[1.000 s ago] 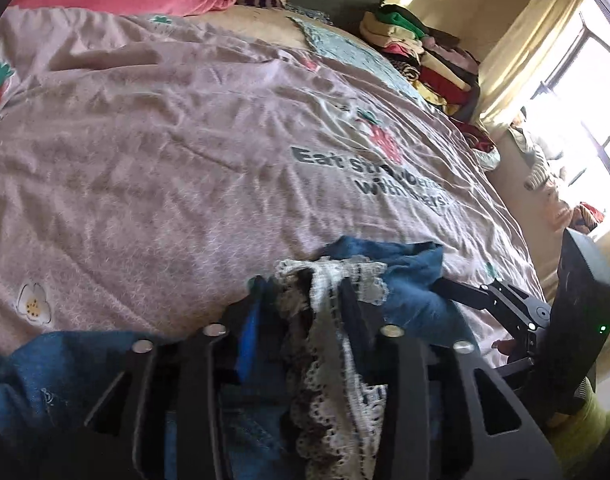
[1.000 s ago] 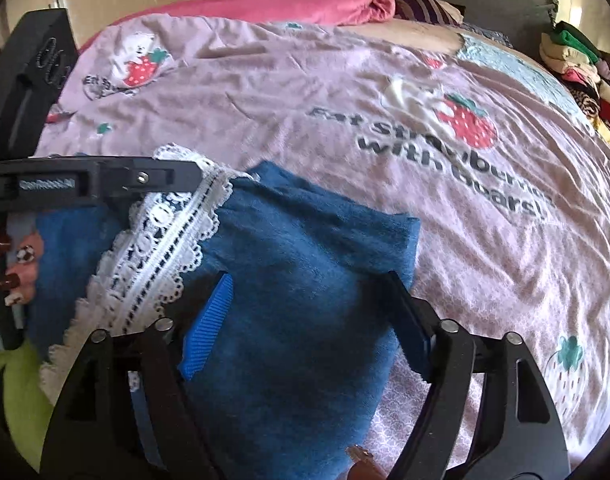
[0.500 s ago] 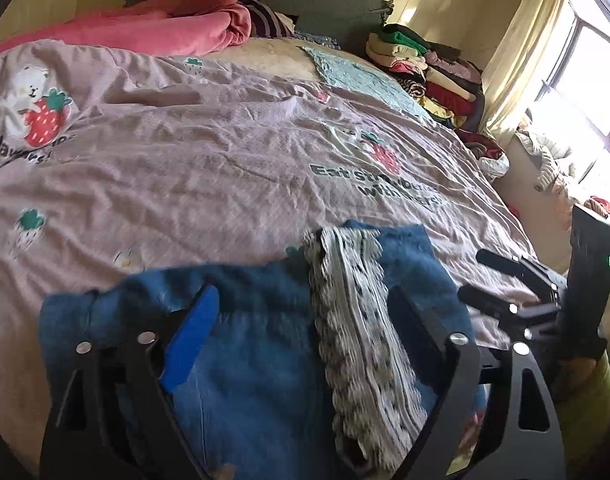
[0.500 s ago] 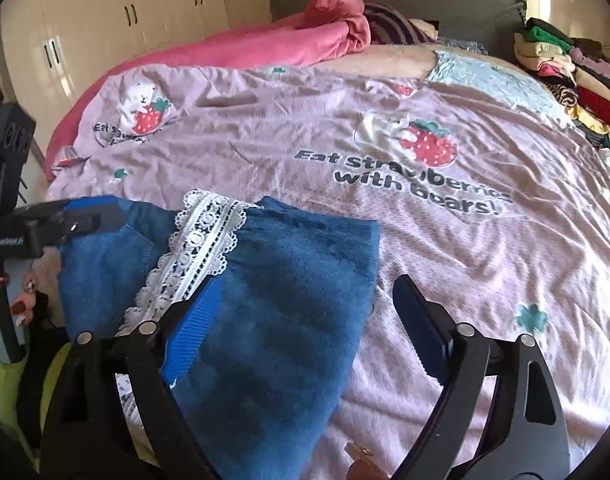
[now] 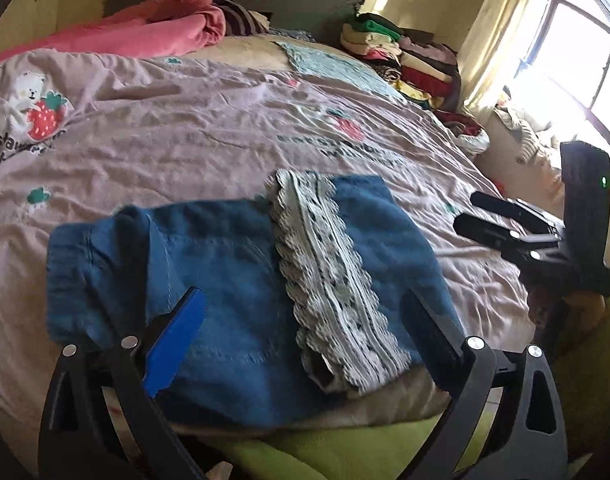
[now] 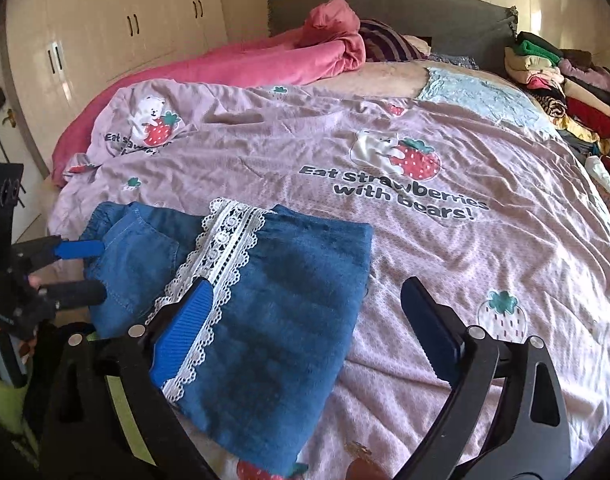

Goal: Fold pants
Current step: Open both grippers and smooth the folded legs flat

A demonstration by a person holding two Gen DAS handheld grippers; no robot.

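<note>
The pants [image 6: 241, 300] lie folded on the near edge of the bed [image 6: 445, 248], on the pink strawberry-print cover. In the right wrist view the bundle occupies the 7 to 9 o'clock sector; its long axis runs from 10 o'clock to 4 o'clock. A white lace band [image 6: 221, 256] crosses the bundle on top, dividing a pocketed part toward 9 o'clock from a plain blue part toward 5 o'clock.

The right gripper [image 6: 305, 332] hangs above the plain blue part. Its fingers are spread wide and hold nothing. The blue pad of one finger sits over the lace band; the other finger sits over bare cover past the pants' 3 o'clock edge. The pants edge therefore lies between the two fingers.

The left gripper [image 5: 305, 332] hangs above the pocketed part with its fingers likewise spread wide and empty. In the left wrist view the lace band [image 5: 329, 276] runs from 12 to 5 o'clock between the fingers. The pants [image 5: 209, 280] extend to 9 o'clock of this gripper.

Judgement: each gripper is nearer to its own end of the bundle. A further fold would bring the two ends together across the lace band. The fold already looks near complete.

A pile of folded clothes [image 6: 561, 92] lies at 2 o'clock, well apart from the pants.
</note>
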